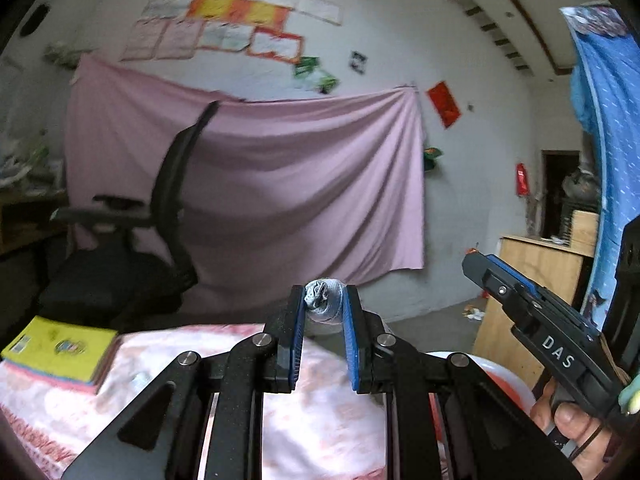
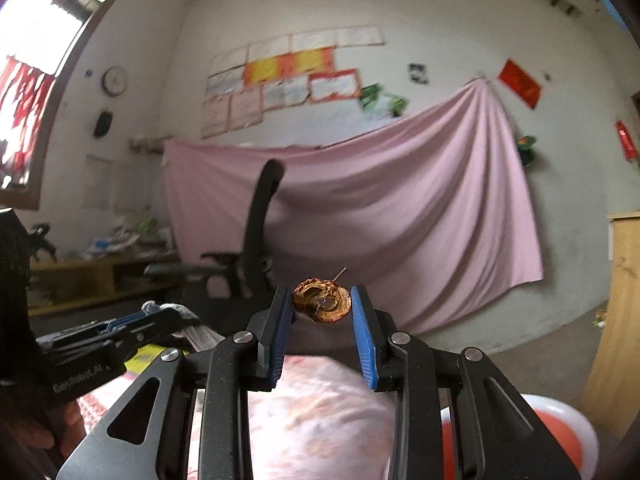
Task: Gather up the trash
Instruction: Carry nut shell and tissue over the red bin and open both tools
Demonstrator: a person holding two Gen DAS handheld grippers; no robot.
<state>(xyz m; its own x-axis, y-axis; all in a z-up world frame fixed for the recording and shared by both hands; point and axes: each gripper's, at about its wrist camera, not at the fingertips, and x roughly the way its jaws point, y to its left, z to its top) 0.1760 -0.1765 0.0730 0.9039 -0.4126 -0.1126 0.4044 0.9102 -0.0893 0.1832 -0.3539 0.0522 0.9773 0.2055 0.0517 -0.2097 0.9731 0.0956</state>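
Left gripper [image 1: 323,307] clamps grey wad [image 1: 322,302] | right gripper [image 2: 322,305] clamps brown fruit scrap [image 2: 322,300] | both lifted off table | dropping into orange-white bin [image 2: 568,432] remains

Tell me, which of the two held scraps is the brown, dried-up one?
The one in the right gripper: a shrivelled brown fruit core. The left gripper holds a grey crumpled wad.
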